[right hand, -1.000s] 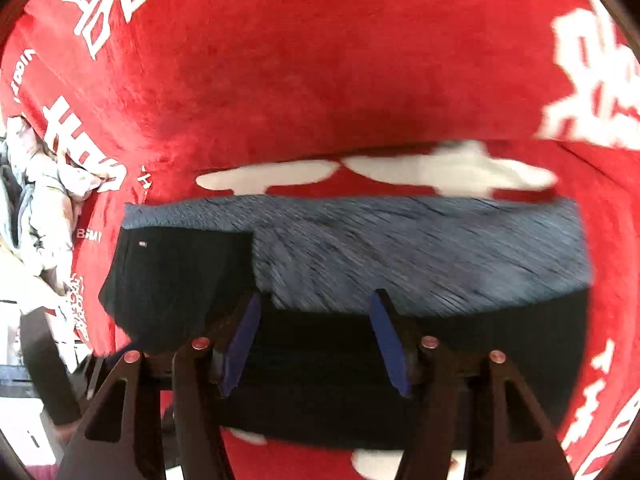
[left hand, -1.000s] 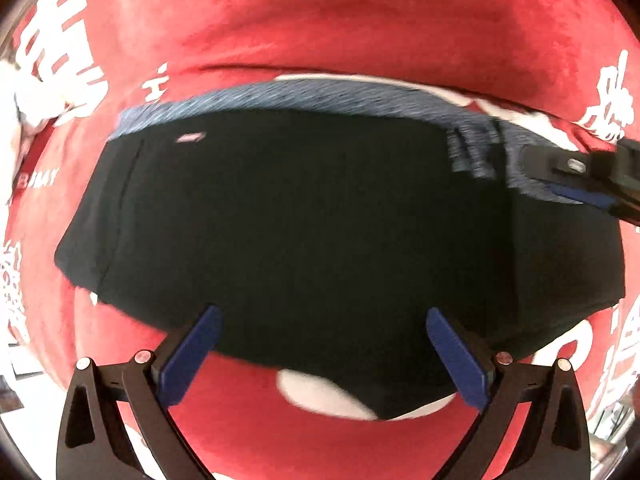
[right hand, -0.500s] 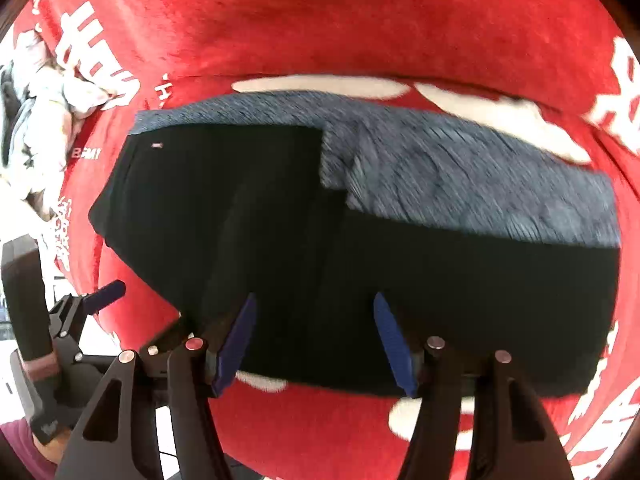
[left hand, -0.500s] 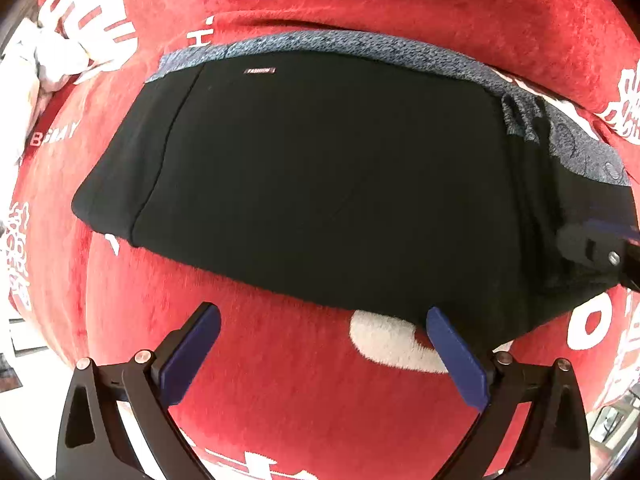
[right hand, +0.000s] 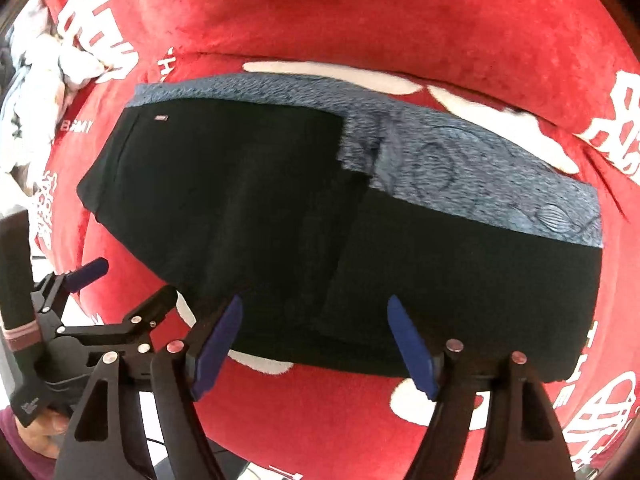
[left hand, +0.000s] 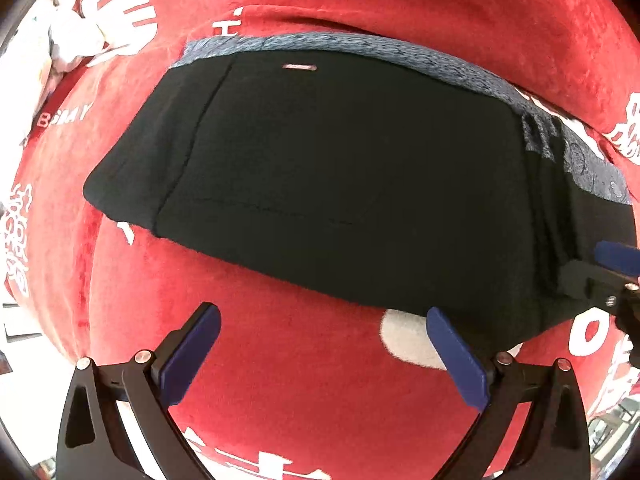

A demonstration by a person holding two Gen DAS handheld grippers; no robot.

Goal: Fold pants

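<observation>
The black pants [left hand: 340,184] with a blue-grey patterned band [left hand: 400,52] lie folded flat on the red cloth. In the right wrist view the pants [right hand: 280,216] fill the middle, the band [right hand: 480,176] along their far side. My left gripper [left hand: 324,348] is open and empty, above the red cloth just short of the pants' near edge. My right gripper [right hand: 316,344] is open and empty, its fingers over the pants' near edge. The left gripper also shows in the right wrist view [right hand: 120,280]; the right gripper shows at the left view's right edge [left hand: 600,272].
The red cloth [left hand: 304,400] with white characters covers the whole surface. A crumpled pile of light clothing [right hand: 36,80] lies at the far left. The table's near edge shows at the lower left [left hand: 16,332].
Both grippers have pulled back toward me and away from the pants. The pants now lie farther off in both views, folded and at rest.
</observation>
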